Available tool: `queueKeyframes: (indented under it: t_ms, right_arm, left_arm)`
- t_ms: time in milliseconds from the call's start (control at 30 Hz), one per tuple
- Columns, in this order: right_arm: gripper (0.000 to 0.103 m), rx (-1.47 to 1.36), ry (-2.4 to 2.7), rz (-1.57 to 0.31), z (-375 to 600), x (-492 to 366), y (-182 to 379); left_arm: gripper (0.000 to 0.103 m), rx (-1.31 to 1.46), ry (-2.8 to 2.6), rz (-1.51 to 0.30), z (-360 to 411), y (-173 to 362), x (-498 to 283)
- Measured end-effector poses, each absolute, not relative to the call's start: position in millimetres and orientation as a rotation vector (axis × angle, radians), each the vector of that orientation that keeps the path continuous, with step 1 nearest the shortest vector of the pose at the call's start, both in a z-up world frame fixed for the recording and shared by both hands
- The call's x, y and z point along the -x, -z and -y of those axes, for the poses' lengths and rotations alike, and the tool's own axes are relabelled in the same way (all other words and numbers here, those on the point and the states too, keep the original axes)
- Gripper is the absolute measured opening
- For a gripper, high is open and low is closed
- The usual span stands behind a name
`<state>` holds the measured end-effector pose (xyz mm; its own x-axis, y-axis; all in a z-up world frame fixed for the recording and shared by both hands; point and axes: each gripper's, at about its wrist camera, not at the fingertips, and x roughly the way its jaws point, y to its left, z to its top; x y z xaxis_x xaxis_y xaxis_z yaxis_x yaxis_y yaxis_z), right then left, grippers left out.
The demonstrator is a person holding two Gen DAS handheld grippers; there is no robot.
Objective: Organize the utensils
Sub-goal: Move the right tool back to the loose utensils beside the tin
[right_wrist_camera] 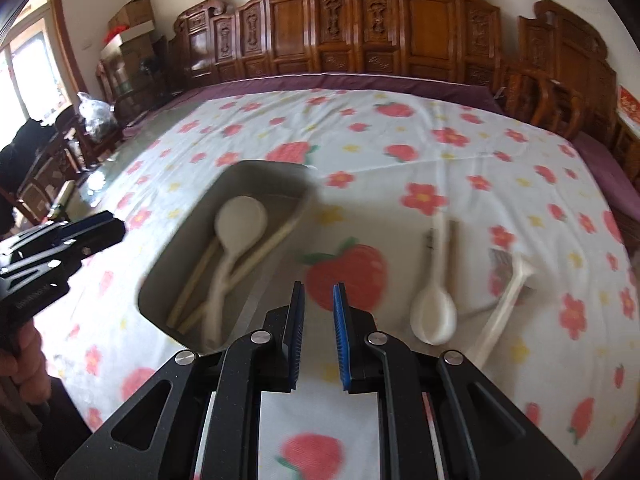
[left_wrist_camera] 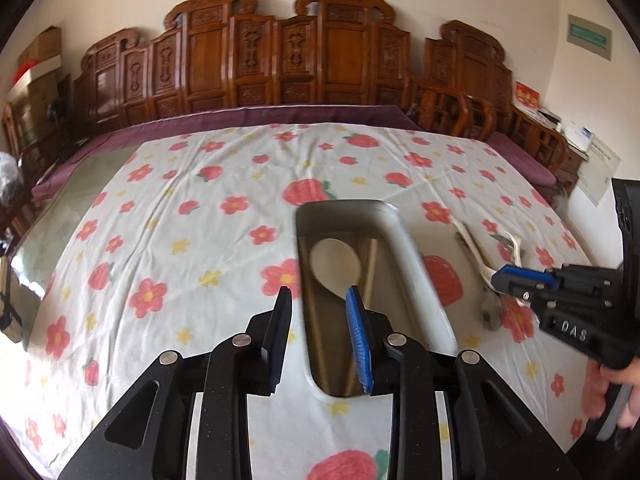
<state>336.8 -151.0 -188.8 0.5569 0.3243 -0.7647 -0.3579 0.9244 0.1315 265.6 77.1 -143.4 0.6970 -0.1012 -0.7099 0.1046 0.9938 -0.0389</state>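
Showing only in the right wrist view: loose spoon, beyond spread, empty right fingers.

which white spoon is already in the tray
The spoon with its bowl at the tray's far end, among chopsticks; the other spoon lies on the cloth.

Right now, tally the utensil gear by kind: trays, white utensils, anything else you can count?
Tray: 1
White utensils: 3 (spoon in tray, spoon on cloth, long-handled piece beside it)
Chopsticks and metal pieces: too blurred to count
Total counted: 4
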Motion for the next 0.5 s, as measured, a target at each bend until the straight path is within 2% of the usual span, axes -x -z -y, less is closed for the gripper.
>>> queueKeyframes:
  t_ms: [500]
  right_arm:
    - [0.016, 0.053, -0.237, -0.927, 245.6, -340.4, 214.5]
  left_arm:
    - [0.041, -0.061, 0.288, -0.804, 3.0, 159.5, -242.0]
